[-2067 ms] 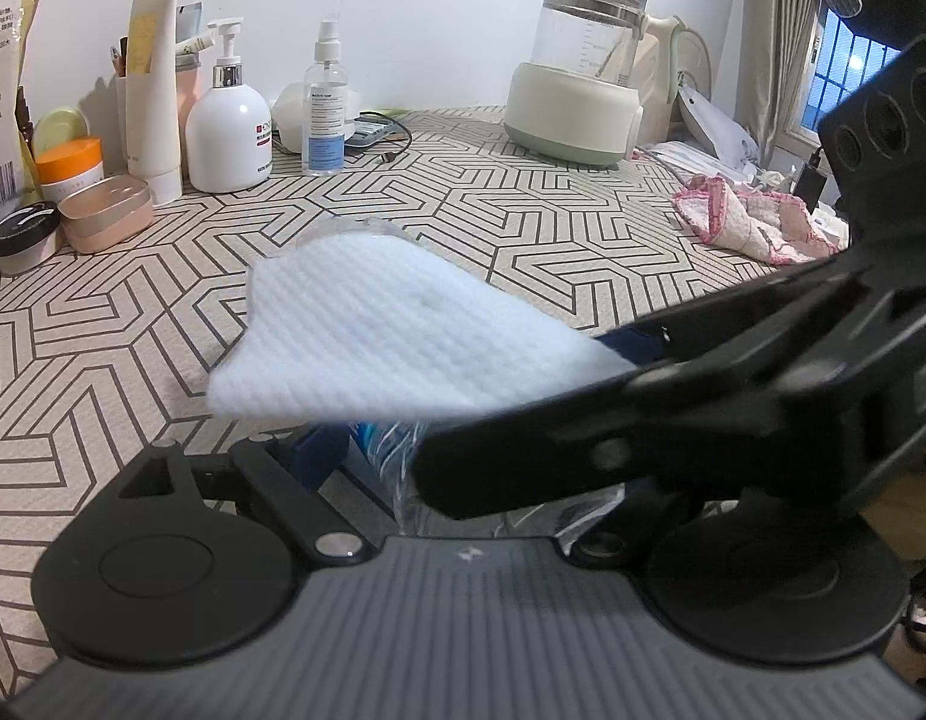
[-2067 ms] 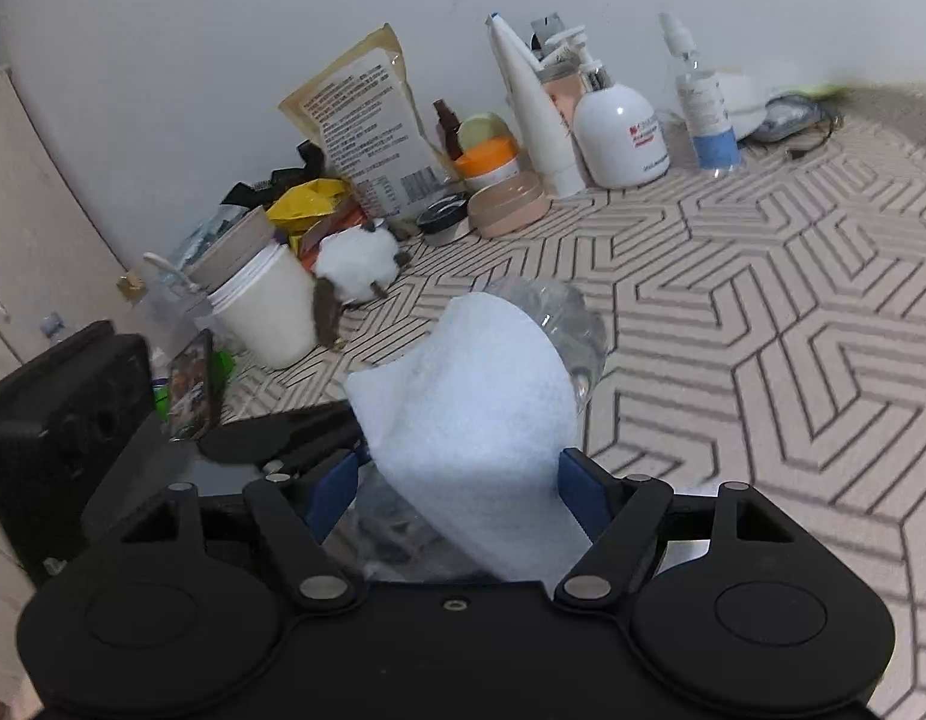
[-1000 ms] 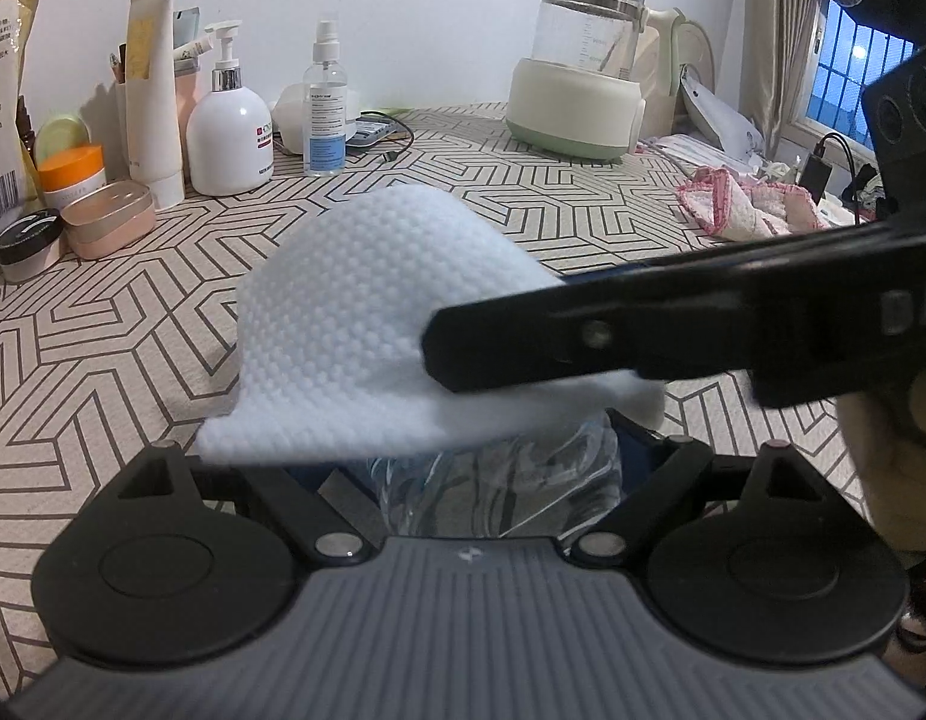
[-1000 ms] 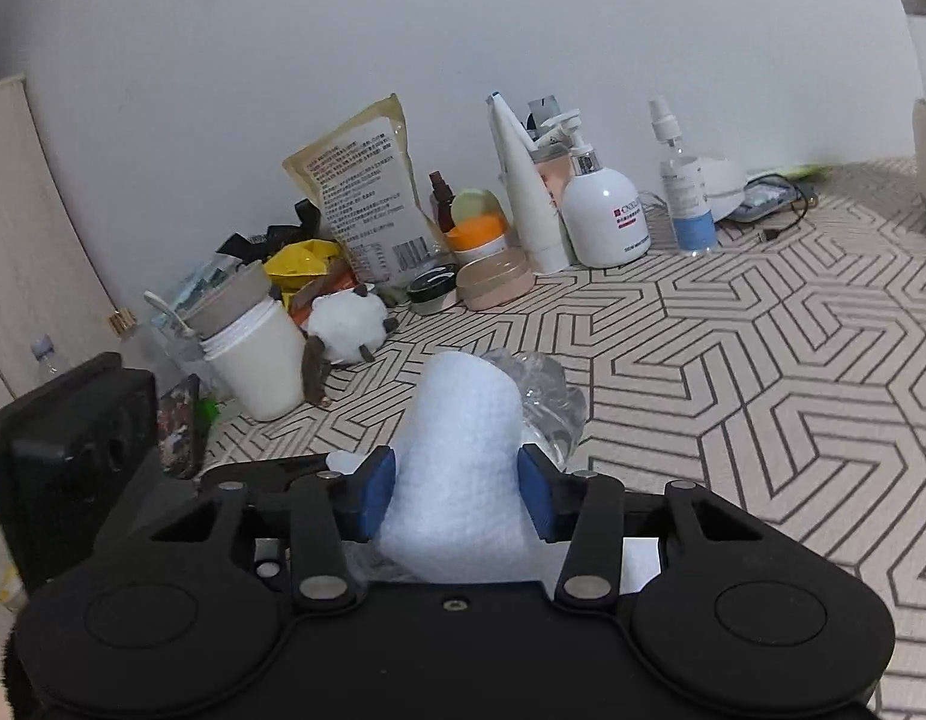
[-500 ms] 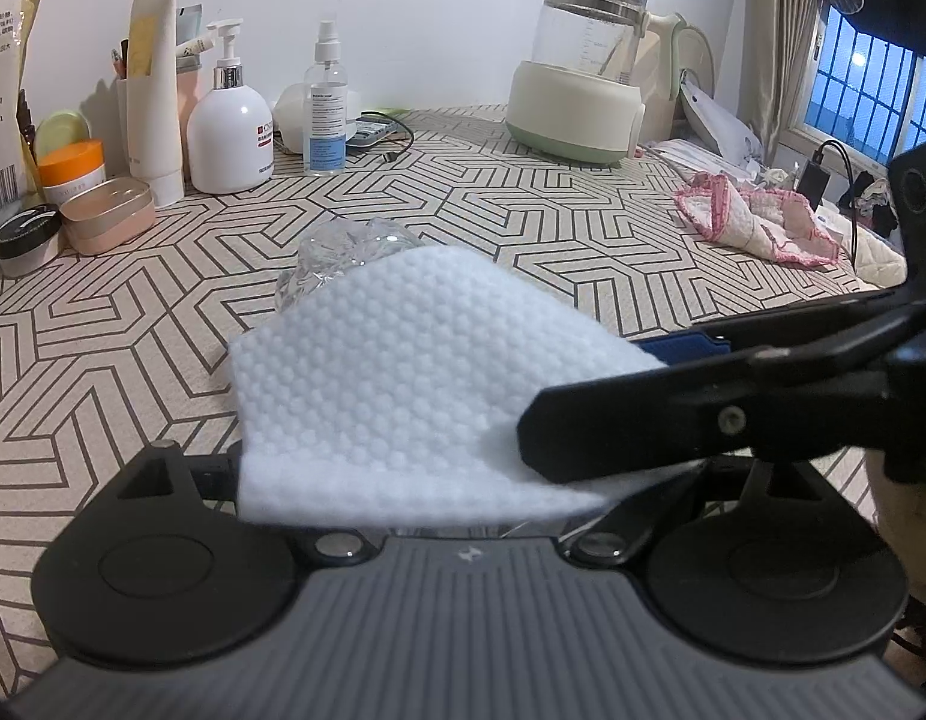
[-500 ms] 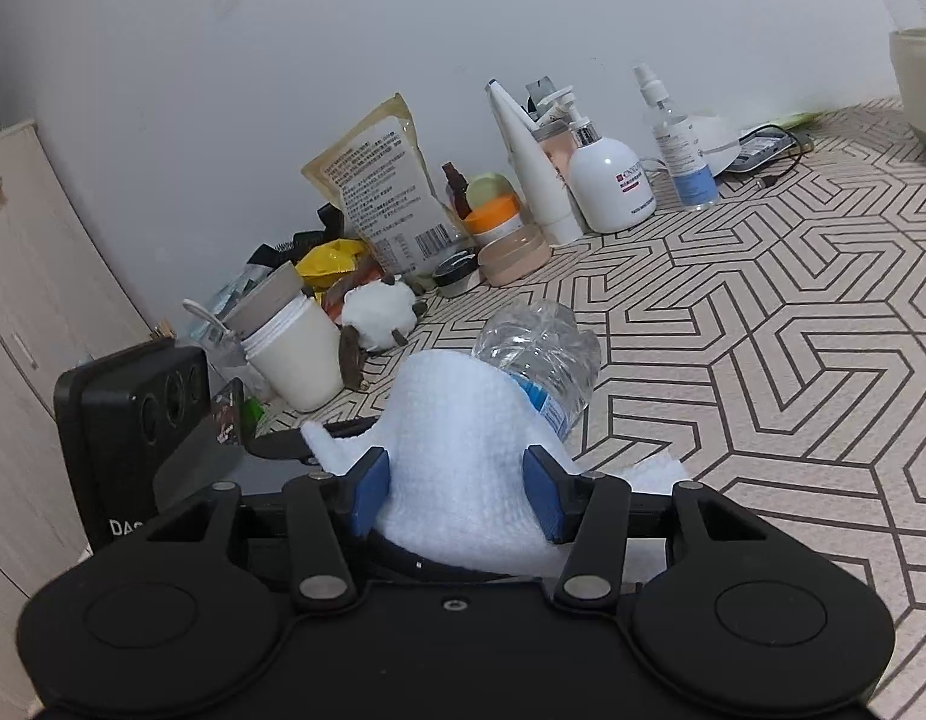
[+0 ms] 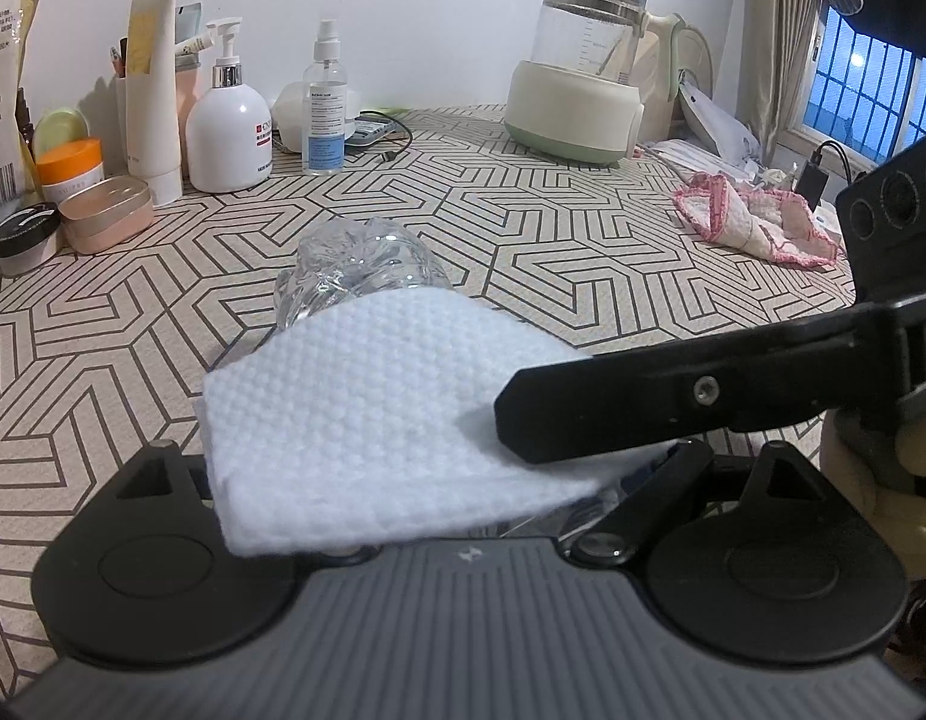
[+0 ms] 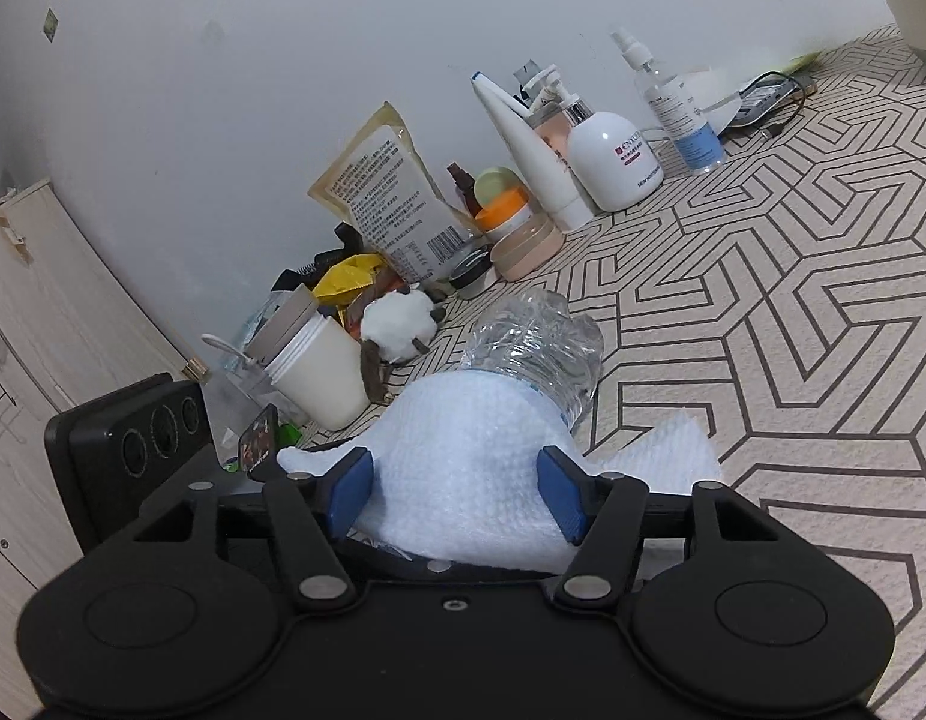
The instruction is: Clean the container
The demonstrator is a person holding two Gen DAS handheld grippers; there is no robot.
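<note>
A clear plastic bottle [image 7: 360, 270] is held level above the table, base pointing away; it also shows in the right wrist view [image 8: 535, 342]. A white textured cloth [image 7: 372, 426] is draped over the bottle's near half. My left gripper holds the bottle near its neck, but the cloth hides its fingers. My right gripper [image 8: 456, 492] is shut on the cloth [image 8: 469, 468] with its blue pads pressing it around the bottle. Its black finger [image 7: 673, 396] crosses the left wrist view from the right.
Along the wall stand a white pump bottle [image 7: 228, 138], a spray bottle [image 7: 324, 114], a tube, jars and a tin [image 7: 105, 213]. A glass kettle [image 7: 583, 102] sits at the back right and a pink-edged rag [image 7: 757, 222] lies at the right. A white cup [image 8: 318, 378] stands at the left.
The cloth, gripped by my right gripper, has slid back along the bottle toward its neck, baring more of the clear base. The bottle has stayed in the left gripper.
</note>
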